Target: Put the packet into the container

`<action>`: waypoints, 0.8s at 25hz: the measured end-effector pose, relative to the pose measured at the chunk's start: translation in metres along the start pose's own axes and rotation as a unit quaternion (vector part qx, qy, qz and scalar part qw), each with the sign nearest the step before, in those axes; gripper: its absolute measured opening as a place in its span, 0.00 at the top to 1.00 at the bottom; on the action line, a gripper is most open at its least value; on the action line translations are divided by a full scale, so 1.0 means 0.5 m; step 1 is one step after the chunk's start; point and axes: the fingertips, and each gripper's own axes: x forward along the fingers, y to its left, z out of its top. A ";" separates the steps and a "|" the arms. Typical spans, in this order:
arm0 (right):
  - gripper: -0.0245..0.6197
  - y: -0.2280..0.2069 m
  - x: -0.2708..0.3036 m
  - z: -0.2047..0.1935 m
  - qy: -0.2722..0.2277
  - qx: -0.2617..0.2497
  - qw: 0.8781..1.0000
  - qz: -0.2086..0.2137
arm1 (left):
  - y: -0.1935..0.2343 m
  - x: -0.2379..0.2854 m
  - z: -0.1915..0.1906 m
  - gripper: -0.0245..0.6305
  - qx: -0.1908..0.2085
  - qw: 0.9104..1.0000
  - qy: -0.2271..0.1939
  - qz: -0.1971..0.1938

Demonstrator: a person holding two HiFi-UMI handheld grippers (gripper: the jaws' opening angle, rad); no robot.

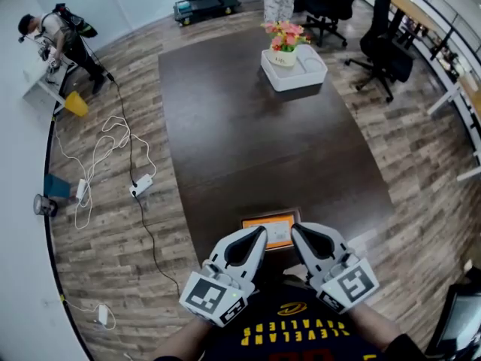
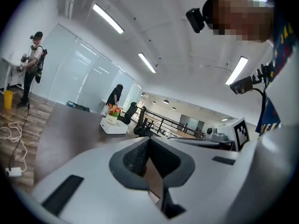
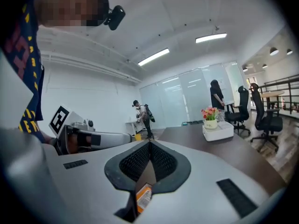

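Note:
An orange-edged packet (image 1: 269, 230) lies flat at the near edge of the dark table (image 1: 248, 126), inside what looks like a low dark-brown container whose rim (image 1: 270, 213) shows around it. My left gripper (image 1: 261, 232) hangs over the packet's left end and my right gripper (image 1: 296, 230) over its right end. Both are shut and hold nothing. In the left gripper view the jaws (image 2: 149, 143) meet pad to pad. The right gripper view shows its jaws (image 3: 149, 144) closed too, with a slice of the orange packet (image 3: 144, 197) below them.
A white tray (image 1: 312, 72) with a pot of flowers (image 1: 284, 36) stands at the table's far end. Office chairs (image 1: 387, 43) stand at the back right. Cables and a power strip (image 1: 140, 185) lie on the wooden floor at left. One person (image 1: 64, 40) works far left.

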 end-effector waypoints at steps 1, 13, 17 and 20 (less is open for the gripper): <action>0.95 0.004 -0.001 0.004 -0.007 -0.007 1.000 0.001 | -0.006 -0.001 0.003 0.96 0.007 1.000 -0.006 -0.004; 0.95 -0.008 -0.010 0.015 -0.026 0.020 0.999 -0.010 | -0.012 0.003 0.005 0.96 0.006 1.000 -0.012 -0.003; 0.95 -0.007 -0.011 0.013 -0.027 0.018 0.999 -0.010 | -0.010 0.002 0.003 0.96 0.004 1.000 -0.013 0.001; 0.95 -0.009 -0.014 0.009 -0.029 0.011 0.999 -0.010 | -0.008 0.000 -0.001 0.96 0.007 1.000 -0.015 0.003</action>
